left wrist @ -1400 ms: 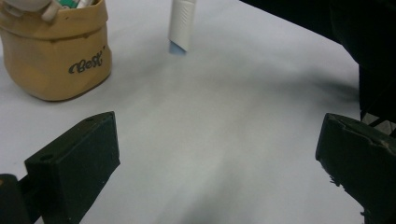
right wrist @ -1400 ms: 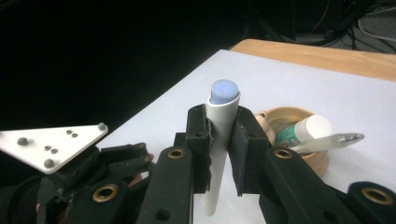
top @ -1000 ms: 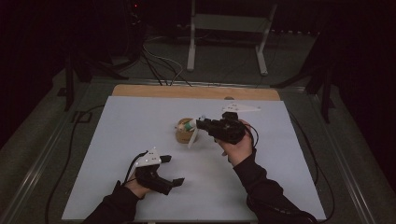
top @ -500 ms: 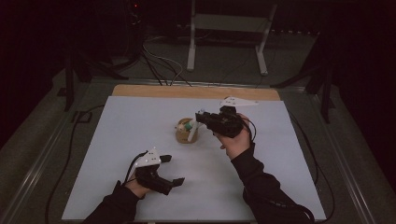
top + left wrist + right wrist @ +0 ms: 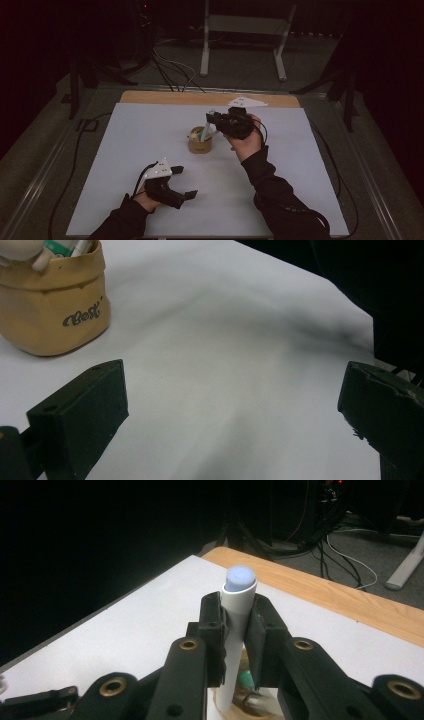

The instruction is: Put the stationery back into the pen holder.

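Right gripper (image 5: 235,630), clamped on the white tube (image 5: 239,592) above the tan pouch (image 5: 200,142), could tip it; left gripper (image 5: 177,181) gapes idle.

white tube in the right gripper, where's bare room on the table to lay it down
The white sheet is bare left of the tan holder, and also right of the right gripper toward the far right edge. It is crowded at the holder, where the white tube stands clamped, and near the left gripper at the near edge.

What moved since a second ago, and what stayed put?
The right gripper, shut on the white tube, moved a little toward the table's far edge, above the tan pot. The left gripper and the pot stayed where they were.
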Demonstrator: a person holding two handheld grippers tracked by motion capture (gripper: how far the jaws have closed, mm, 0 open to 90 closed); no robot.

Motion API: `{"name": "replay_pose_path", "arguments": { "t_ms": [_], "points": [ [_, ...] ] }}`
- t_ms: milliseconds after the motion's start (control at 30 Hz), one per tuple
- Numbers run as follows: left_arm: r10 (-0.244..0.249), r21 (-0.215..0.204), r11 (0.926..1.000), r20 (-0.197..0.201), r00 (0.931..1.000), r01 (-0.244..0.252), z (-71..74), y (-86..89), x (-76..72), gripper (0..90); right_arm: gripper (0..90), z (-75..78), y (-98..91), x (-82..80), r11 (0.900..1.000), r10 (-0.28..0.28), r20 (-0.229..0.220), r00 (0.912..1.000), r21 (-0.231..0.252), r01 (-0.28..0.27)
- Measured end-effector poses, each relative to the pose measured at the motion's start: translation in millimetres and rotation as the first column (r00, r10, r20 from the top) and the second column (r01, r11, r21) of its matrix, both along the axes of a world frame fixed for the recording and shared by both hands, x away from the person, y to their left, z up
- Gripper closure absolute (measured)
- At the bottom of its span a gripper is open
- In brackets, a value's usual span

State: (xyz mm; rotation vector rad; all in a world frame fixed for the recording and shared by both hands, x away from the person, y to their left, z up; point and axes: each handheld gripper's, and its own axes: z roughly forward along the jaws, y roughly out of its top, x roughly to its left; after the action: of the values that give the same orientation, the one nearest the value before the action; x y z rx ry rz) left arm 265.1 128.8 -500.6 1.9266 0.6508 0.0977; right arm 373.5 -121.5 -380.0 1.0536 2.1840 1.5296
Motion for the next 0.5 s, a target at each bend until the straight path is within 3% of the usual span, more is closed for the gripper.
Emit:
{"name": "replay_pose_path", "arguments": {
  "t_ms": [200, 500],
  "points": [
    [-0.002, 0.000, 1.0000, -0.001, 1.0000, 0.002, -0.3, -0.2, 0.0, 0.3, 78.4, -1.9, 4.0, 6.2, 0.9994, -0.018, 0.022, 0.9996, -0.030, 0.018],
    [-0.005, 0.001, 1.0000, 0.001, 1.0000, 0.005, -0.4, -0.1, 0.0, 0.3, 78.5, -10.4, 9.5, 17.9, 0.9990, -0.024, 0.004, 0.9997, -0.039, 0.024]
  ]
}}
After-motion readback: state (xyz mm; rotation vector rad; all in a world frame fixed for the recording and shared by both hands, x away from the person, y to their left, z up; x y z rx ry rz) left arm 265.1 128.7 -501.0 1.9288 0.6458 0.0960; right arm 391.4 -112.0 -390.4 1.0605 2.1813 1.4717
